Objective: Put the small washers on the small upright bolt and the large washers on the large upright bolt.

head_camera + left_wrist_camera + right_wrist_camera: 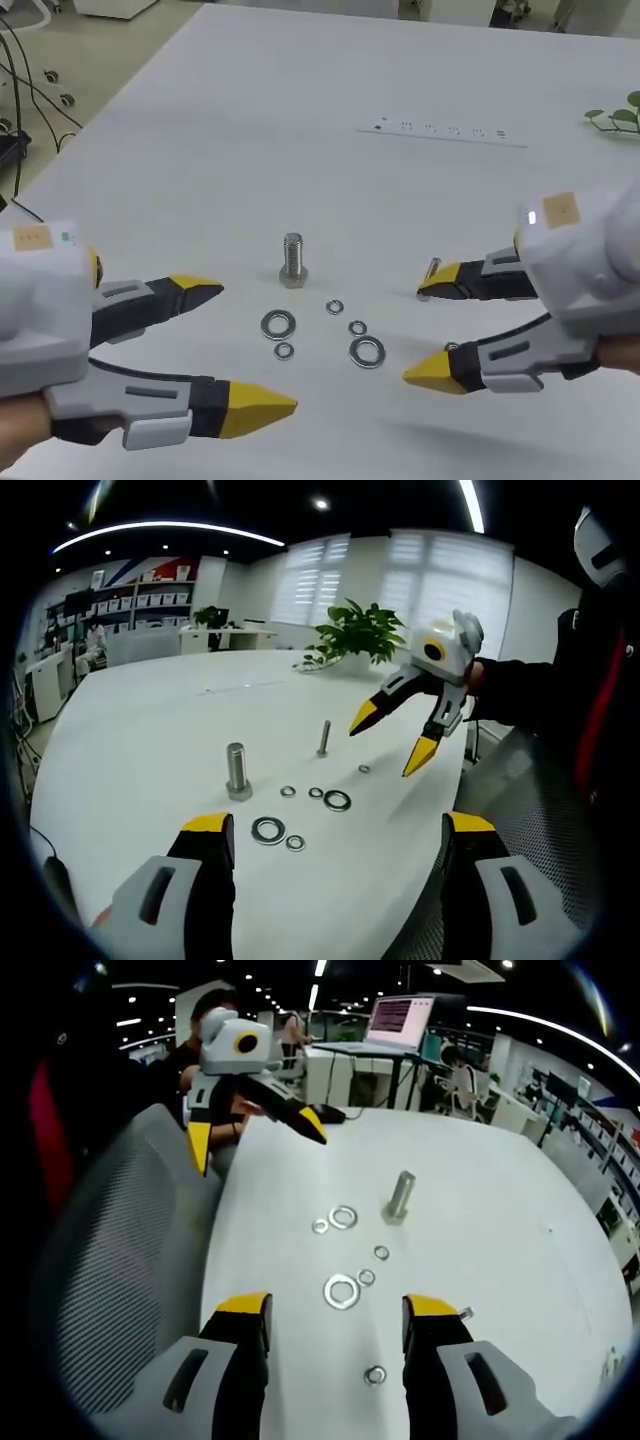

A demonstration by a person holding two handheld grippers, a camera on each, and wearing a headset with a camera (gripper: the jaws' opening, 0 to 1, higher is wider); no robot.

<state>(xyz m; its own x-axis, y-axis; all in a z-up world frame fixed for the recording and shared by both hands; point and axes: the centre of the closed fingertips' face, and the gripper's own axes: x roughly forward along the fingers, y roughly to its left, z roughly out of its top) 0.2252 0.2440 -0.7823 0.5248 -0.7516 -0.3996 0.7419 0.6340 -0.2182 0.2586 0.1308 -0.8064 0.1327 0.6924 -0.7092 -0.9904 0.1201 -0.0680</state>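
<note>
The left tongs and right tongs are open and empty. The washers lie flat on the desk. They are thin, stiff, light and probably slippery, so pinch each across its rim.

Right gripper at bottom of view, jaws spread wide, yellow tips over white bench. Nearest small washer flat on bench between jaws. Ahead of tips: near large washer, two small washers just beside it. Farther: far large washer, with farthest small washer close beside it. Large bolt upright, to their right. Left gripper upper left, jaws apart, at bench edge. Mesh chair at left.
</note>
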